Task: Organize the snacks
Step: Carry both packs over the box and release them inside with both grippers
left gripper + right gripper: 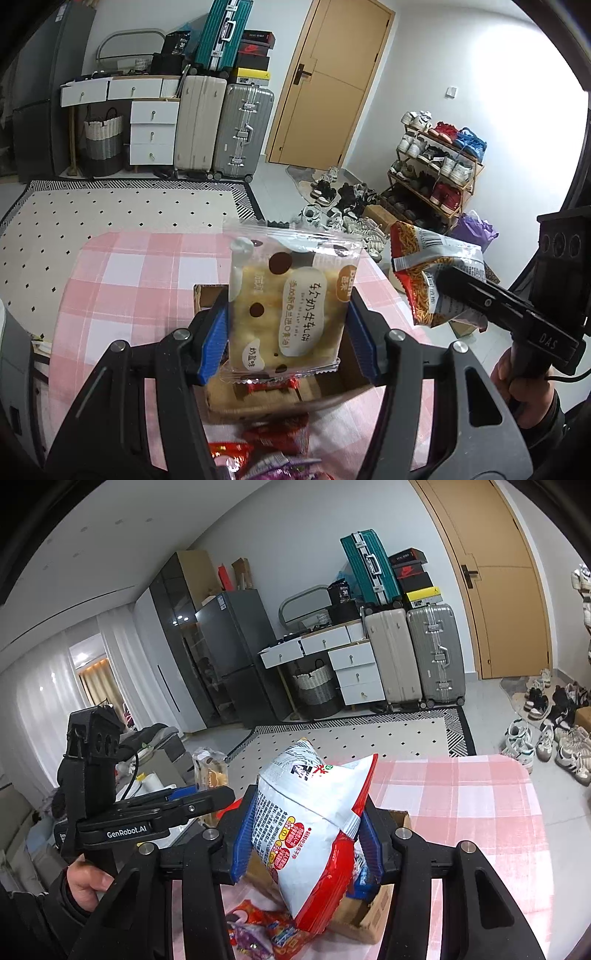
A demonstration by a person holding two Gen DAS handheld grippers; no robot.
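- My left claw (286,325) is closed on a clear-wrapped soft milk biscuit packet (288,306), pads pressing its two side edges, and holds it in the air above the open cardboard box (347,373) that sits on the pink checked bench (122,288).
- My right claw (306,834) is clamped on a red-and-white bag of stick snacks (314,830), also lifted, over the same cardboard box (369,919) near the bench's near edge.
- The biscuit packet is gripped only by its thin film edges, so I judge it could slide out or swing if I tilt the claw, and land outside the box.
- The snack bag is puffy with air; squeezing harder could crush the sticks or burst the seam, while a lighter hold could let the slick film slip.
- Both claws hang over one small box, so lowering them together risks the fingers knocking into each other or into the box wall and shoving it along the bench.
- Loose red and purple packets (273,439) lie on the bench just before the box; a low sweep could push them off the near edge.
- The box already holds some packets, so a careless drop could leave the new one perched on the rim.
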